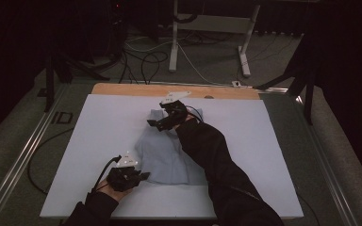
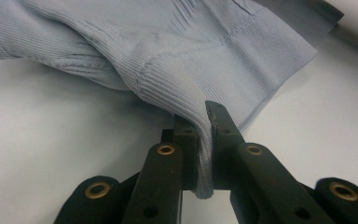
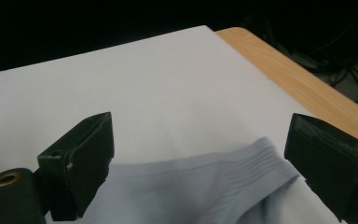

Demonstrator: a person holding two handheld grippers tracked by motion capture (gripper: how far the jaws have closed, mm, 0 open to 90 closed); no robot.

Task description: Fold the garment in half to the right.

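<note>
Your left gripper point(image 1: 139, 177) is clamped on the ribbed near-left hem of the light-blue knit garment point(image 1: 165, 157) mid-sheet, right gripper point(image 1: 156, 124) has jaws wide apart over its far edge, so this looks like a fold setup: lower and pinch that edge next.

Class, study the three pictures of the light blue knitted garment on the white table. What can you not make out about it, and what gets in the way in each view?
- High view: the garment's right side is hidden under the dark sleeve; dim light blurs its shape.
- Left gripper view: the left gripper pinches a ribbed edge; the garment runs off the top edge.
- Right gripper view: the open right gripper frames one ribbed edge; the rest is cut off at the bottom.
</note>
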